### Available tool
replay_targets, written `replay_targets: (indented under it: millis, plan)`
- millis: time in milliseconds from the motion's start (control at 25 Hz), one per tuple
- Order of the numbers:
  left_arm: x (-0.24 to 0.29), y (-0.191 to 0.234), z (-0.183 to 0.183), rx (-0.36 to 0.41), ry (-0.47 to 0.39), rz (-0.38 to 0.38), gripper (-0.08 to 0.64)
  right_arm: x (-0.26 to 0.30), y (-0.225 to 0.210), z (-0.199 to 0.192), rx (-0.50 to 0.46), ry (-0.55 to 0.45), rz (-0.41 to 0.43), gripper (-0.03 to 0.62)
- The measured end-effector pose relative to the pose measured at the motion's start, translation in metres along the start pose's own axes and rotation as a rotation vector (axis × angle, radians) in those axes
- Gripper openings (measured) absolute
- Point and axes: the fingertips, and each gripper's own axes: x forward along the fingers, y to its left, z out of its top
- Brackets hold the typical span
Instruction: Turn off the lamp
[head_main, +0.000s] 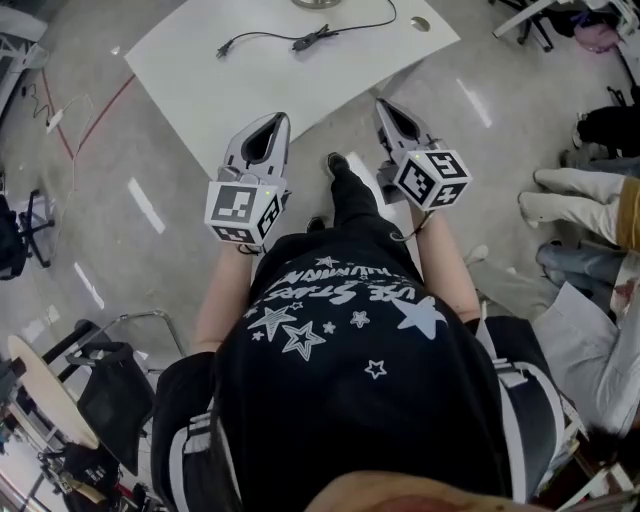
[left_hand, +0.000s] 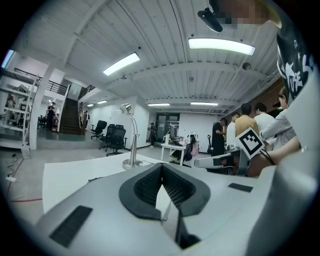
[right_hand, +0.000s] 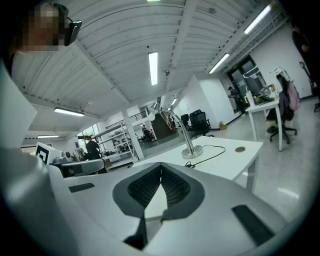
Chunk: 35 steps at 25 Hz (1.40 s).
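While the person (head_main: 370, 400) in a black star-printed shirt stands at the near side of a white counter (head_main: 200, 85), both grippers are held out ahead, above the floor (head_main: 150, 210) at the counter's near corner and touching nothing on it. The left gripper (head_main: 277, 120) has its dark ribbed jaws closed tip to tip with nothing between them, as the left gripper view shows (left_hand: 161, 166). The right gripper (head_main: 383, 103) is closed and empty in the same way (right_hand: 161, 167). The lamp (right_hand: 193, 152) stands at the far side of the counter, well apart from both grippers: a round metal base, a thin upright pole and a curved neck that carries the head. In the head view only its base (head_main: 315, 3) shows, at the top edge. In the left gripper view the lamp (left_hand: 132, 147) rises just left of the closed jaws. A black cord (head_main: 262, 35) runs from the base across the counter, with a small dark lump partway along it. Office chairs (left_hand: 114, 137) and standing people (left_hand: 245, 120) fill the room far behind.
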Motion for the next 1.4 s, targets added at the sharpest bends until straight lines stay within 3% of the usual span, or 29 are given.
replay_targets:
  millis: [360,600,1080,1280,1400]
  plan:
    - [0.063,0.042,0.001,0.030,0.031,0.081,0.009,0.102,-0.024,0.038,-0.031,0.052,0.133,0.006]
    - [0.115,0.069,-0.019,0.018,0.092,0.145,0.009,0.156,-0.052,0.054,-0.049,0.103,0.200,0.006]
    - [0.189,0.100,-0.077,0.022,0.263,0.153,0.012,0.219,-0.082,0.044,-0.062,0.213,0.282,0.006]
    - [0.208,0.109,-0.099,0.071,0.323,0.194,0.014,0.230,-0.094,0.029,-0.067,0.273,0.318,0.006]
    - [0.219,0.113,-0.108,0.107,0.345,0.182,0.082,0.239,-0.098,0.020,-0.071,0.307,0.339,0.006]
